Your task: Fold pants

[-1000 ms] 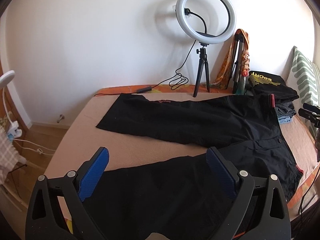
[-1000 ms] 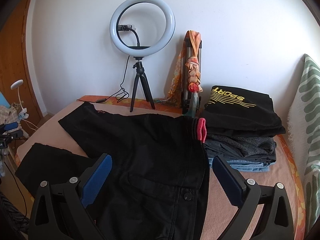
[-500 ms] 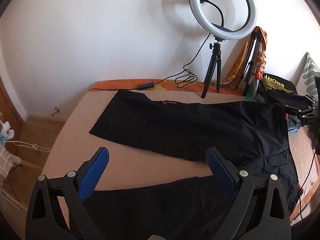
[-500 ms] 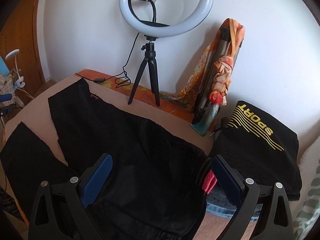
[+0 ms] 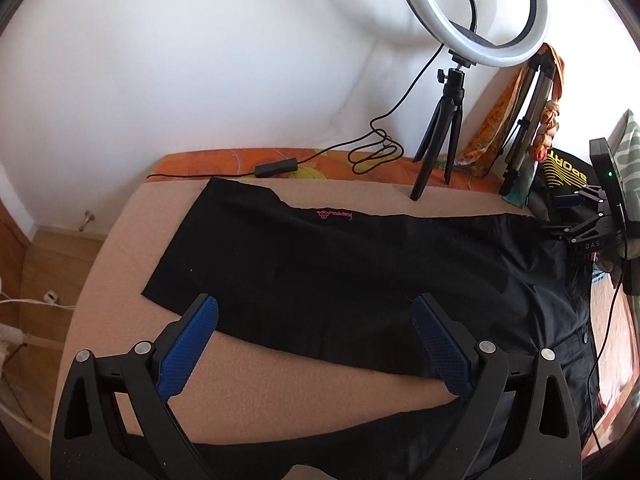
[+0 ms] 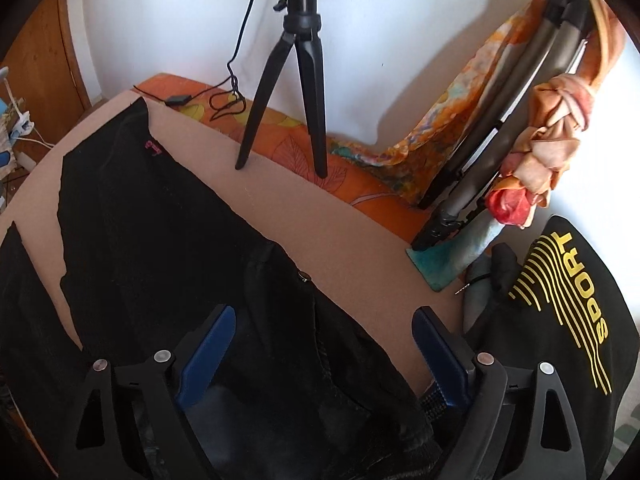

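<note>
Black pants (image 5: 320,264) lie spread flat on a tan bed (image 5: 132,256), legs pointing left, waist at the right. My left gripper (image 5: 314,344) is open and empty, hovering over the near edge of the far leg. My right gripper (image 6: 322,348) is open and empty, low over the far waist corner of the pants (image 6: 168,240). The right gripper also shows at the right edge of the left wrist view (image 5: 588,224).
A ring light on a black tripod (image 5: 444,132) stands at the bed's far edge, its cable (image 5: 372,152) trailing left. A folded tripod wrapped in an orange scarf (image 6: 520,120) leans on the wall. A stack of folded clothes topped by a black SPORT shirt (image 6: 560,312) sits right.
Both grippers have moved forward and lower over the pants: the left from the near leg to the far leg, the right to the far waist corner. Both stay open.
</note>
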Demonstrator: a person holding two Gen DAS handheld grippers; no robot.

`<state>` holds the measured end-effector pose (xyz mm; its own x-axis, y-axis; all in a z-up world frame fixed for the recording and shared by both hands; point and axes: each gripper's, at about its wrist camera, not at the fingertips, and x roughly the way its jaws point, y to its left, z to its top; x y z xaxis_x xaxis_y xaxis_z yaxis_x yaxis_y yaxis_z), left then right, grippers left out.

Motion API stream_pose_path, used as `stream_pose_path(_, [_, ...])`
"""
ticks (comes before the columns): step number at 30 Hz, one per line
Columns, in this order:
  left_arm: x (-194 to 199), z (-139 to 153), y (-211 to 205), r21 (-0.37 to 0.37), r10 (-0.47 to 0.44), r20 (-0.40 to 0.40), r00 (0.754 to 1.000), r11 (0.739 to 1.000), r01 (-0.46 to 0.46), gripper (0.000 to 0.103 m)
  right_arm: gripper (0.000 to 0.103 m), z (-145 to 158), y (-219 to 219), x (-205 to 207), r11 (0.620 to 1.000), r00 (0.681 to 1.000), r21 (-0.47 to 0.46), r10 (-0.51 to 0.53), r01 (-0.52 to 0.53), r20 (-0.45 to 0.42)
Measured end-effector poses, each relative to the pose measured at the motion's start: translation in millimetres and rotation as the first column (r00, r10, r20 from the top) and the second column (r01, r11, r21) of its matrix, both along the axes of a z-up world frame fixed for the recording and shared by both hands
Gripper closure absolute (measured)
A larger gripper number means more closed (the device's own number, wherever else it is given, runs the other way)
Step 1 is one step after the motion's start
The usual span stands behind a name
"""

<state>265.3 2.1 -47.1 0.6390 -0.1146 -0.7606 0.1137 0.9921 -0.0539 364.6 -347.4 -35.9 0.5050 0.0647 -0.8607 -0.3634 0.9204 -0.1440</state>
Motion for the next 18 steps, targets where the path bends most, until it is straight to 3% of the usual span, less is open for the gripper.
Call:
stream_pose_path(5, [23.2, -13.3, 0.5, -0.017, 0.026, -0.043, 0.999, 1.000, -0.027, 0.006, 0.016, -11.9, 6.2, 10.2, 0.998, 0.997, -0.053, 0.043, -0.046, -0.060])
stream_pose_path(8, [32.5, -19.2, 2.0, -0.044, 0.031, -0.061, 0.998, 0.998, -0.034, 0.006, 0.026, -22.4, 14.8, 11.7, 0.994, 0.993, -0.070, 0.073, -0.080, -0.094])
stream_pose_path(11, [37.9, -21.6, 5.4, -0.069, 0.048, -0.069, 0.996, 0.996, -0.053, 0.006, 0.048, -32.4, 18.6, 5.6, 0.990, 0.987, -0.080, 0.104, -0.114, -0.122])
stream_pose_path(13, [41.8, -21.9, 8.0, -0.085, 0.056, -0.075, 0.996, 0.994, -0.062, 0.006, 0.073, -38.0, 19.2, 1.8, 0.989, 0.985, -0.084, 0.109, -0.121, -0.130])
stream_pose_path(16, [48.1, -20.4, 10.2, -0.094, 0.063, -0.072, 0.995, 0.993, -0.070, 0.006, 0.090, -37.0, 20.1, -10.4, 0.991, 0.987, -0.060, 0.109, -0.116, -0.115])
stream_pose_path(18, [53.3, -20.5, 12.8, -0.116, 0.063, -0.082, 0.995, 0.991, -0.072, 0.006, 0.093, -31.1, 23.0, -23.0, 0.992, 0.991, -0.059, 0.107, -0.111, -0.078])
